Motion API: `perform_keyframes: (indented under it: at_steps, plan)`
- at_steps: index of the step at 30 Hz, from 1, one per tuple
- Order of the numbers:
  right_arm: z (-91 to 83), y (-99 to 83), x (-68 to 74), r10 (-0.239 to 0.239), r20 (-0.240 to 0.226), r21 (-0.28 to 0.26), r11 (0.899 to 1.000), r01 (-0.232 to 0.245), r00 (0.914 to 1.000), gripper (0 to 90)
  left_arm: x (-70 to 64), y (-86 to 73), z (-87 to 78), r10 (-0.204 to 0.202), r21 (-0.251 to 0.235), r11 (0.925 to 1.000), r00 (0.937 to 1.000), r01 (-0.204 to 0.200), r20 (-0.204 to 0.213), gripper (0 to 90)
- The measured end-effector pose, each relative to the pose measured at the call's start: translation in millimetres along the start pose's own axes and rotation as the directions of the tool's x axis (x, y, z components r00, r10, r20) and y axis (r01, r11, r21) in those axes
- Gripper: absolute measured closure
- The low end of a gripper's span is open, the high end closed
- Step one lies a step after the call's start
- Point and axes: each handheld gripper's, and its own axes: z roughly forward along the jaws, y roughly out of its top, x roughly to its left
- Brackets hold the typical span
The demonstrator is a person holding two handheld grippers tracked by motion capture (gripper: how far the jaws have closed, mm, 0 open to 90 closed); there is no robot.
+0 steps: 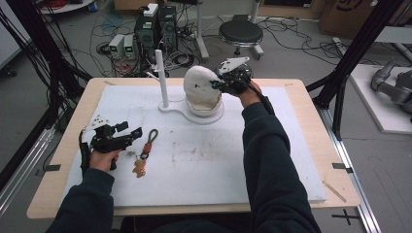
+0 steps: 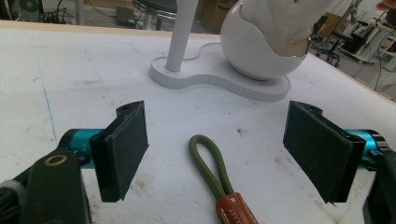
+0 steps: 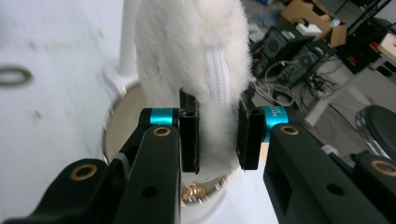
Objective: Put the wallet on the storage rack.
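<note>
A wooden worktop [image 1: 68,141] carries a white foam-like mat [image 1: 218,165], scuffed with brownish marks near its middle. Toward the far edge, at about its midpoint, sits a flat white stand [image 1: 182,110] with a rounded, figure-eight outline. A slim upright white post [image 1: 161,77] rises from its left lobe, and a smooth, glossy white egg-shaped cup [image 2: 254,56] with a jagged, cracked-shell rim sits on its right lobe.

A fluffy white plush pouch [image 1: 200,82] stands in the cup, its pile soft and short, with a white zipper [image 3: 218,70] running down its side. The right gripper [image 1: 224,83] reaches it from the right, and in the right gripper view the jaws are clamped on the plush pouch [image 3: 205,56], pressing the fur on either side of the zipper. Small gold-coloured metal bits glint at the cup's rim below.

Near the left edge of the worktop, the left gripper [image 1: 131,131] is held low over the mat with its jaws spread wide apart, gripping nothing; their flat black pads [image 2: 125,142] look matte and rubbery. Just beside its tips lies a keychain [image 1: 145,150]: an olive-green cord loop [image 2: 210,161] of round woven rope, bound by a tan leather tab [image 2: 236,210] with white stitching, and a small tan figure-shaped charm [image 1: 139,167] at the near end. In the left gripper view the cord loop lies between the open jaws, flat on the mat.
</note>
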Motion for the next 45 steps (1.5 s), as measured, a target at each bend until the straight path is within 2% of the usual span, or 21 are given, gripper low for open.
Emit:
perform_keyframes:
  at_steps: [8, 11, 18, 19, 21, 24, 27, 28, 29, 30, 31, 32, 33, 34, 35, 36, 37, 38, 39, 44, 45]
  plan:
    - [8.2, -9.5, 5.5, -0.095, 0.015, 0.062, 0.994, 0.094, 0.9954, 75.6, -0.5, -0.5, 0.1, -0.003, -0.004, 1.0, 1.0, 0.003, 0.006, 21.8]
    - [18.6, -11.0, 11.9, -0.172, -0.002, 0.112, 0.979, 0.171, 0.9851, 76.0, -0.2, -0.7, 0.3, -0.007, 0.0, 1.0, 1.0, 0.007, 0.005, 21.8]
    - [38.5, -13.8, 20.1, -0.211, 0.01, 0.167, 0.964, 0.206, 0.9774, 77.0, -0.7, -1.2, 0.3, -0.013, 0.002, 0.9999, 0.9999, 0.013, 0.01, 21.8]
    - [41.2, -15.8, 23.2, -0.239, 0.001, 0.196, 0.952, 0.234, 0.9711, 77.0, -0.7, -1.4, 0.7, -0.014, 0.003, 0.9999, 0.9998, 0.014, 0.011, 21.8]
    - [40.0, -19.0, 24.9, -0.246, -0.014, 0.213, 0.946, 0.243, 0.9693, 76.3, -1.4, -1.7, 1.6, -0.015, 0.007, 0.9999, 0.9998, 0.015, 0.014, 21.8]
    - [32.3, -22.2, 22.4, -0.163, -0.014, 0.183, 0.97, 0.162, 0.9866, 66.0, -1.5, -1.7, 1.8, -0.013, 0.008, 0.9999, 0.9998, 0.013, 0.015, 21.8]
    - [22.4, -25.4, 20.2, -0.003, -0.036, 0.152, 0.988, 0.009, 0.9993, 43.6, -1.2, -1.7, 1.6, -0.017, 0.004, 0.9998, 0.9998, 0.017, 0.014, 21.8]
    - [15.8, -27.3, 18.8, 0.062, -0.045, 0.132, 0.99, -0.055, 0.9971, 43.1, -0.9, -1.6, 1.3, -0.018, 0.006, 0.9998, 0.9998, 0.018, 0.012, 21.8]
    - [11.3, -28.9, 18.0, 0.095, -0.052, 0.115, 0.989, -0.088, 0.9941, 41.8, -1.1, -0.8, 0.4, -0.02, 0.008, 0.9998, 0.9998, 0.02, 0.006, 21.8]
    - [11.3, -28.9, 18.0, 0.095, -0.052, 0.115, 0.989, -0.088, 0.9941, 41.8, -1.1, -0.8, 0.4, -0.02, 0.008, 0.9998, 0.9998, 0.02, 0.006, 21.8]
    - [3.1, -32.4, 17.0, 0.136, -0.051, 0.092, 0.987, -0.131, 0.9894, 39.1, -1.7, -0.1, -0.1, -0.013, 0.003, 0.9999, 0.9999, 0.013, 0.0, 21.8]
    - [-2.2, -35.9, 17.3, 0.144, -0.029, 0.064, 0.988, -0.142, 0.9892, 38.4, -3.0, 1.2, -0.9, -0.005, -0.01, 0.9999, 1.0, 0.005, -0.006, 21.7]
    - [-18.4, -50.8, 22.2, 0.166, 0.077, -0.037, 0.986, -0.164, 0.983, 37.0, -4.2, 2.7, -1.8, 0.008, -0.019, 0.9998, 0.9999, -0.008, -0.011, 19.0]
    - [-18.4, -50.8, 22.2, 0.166, 0.077, -0.037, 0.986, -0.164, 0.983, 37.0, -5.8, 3.9, -2.4, 0.018, -0.028, 0.9994, 0.9997, -0.019, -0.019, 19.0]
    - [-24.5, -56.6, 20.4, 0.214, 0.063, -0.031, 0.977, -0.212, 0.9749, 32.5, -7.0, 4.6, -2.5, 0.032, -0.033, 0.9989, 0.9993, -0.032, -0.019, 18.1]
    - [-35.4, -69.5, 16.1, 0.329, 0.018, -0.011, 0.944, -0.328, 0.9443, 28.8, -7.7, 4.8, -2.4, 0.043, -0.032, 0.9985, 0.9989, -0.044, -0.019, 18.1]
    - [-42.0, -76.2, 17.1, 0.352, 0.019, -0.017, 0.936, -0.352, 0.9357, 28.2, -8.1, 4.4, -0.5, 0.049, -0.023, 0.9985, 0.9987, -0.049, -0.017, 18.1]
    - [-42.0, -76.2, 17.1, 0.352, 0.019, -0.017, 0.936, -0.352, 0.9357, 28.2, -8.1, 4.4, -0.5, 0.049, -0.023, 0.9985, 0.9987, -0.049, -0.017, 18.1]
    - [-52.8, -86.1, 18.8, 0.384, 0.023, 0.017, 0.923, -0.384, 0.9231, 26.5, -8.3, 3.9, 0.6, 0.043, -0.024, 0.9988, 0.9989, -0.044, -0.016, 18.1]
    - [-74.4, -109.4, 34.1, 0.399, 0.024, -0.029, 0.917, -0.398, 0.9169, 25.9, -8.3, 3.2, 2.6, 0.048, -0.006, 0.9988, 0.9988, -0.048, -0.008, 18.2]
    - [-83.0, -120.6, 42.5, 0.394, 0.045, -0.048, 0.919, -0.392, 0.9181, 25.0, -8.5, 3.2, 2.6, 0.049, -0.008, 0.9988, 0.9988, -0.049, -0.007, 18.6]
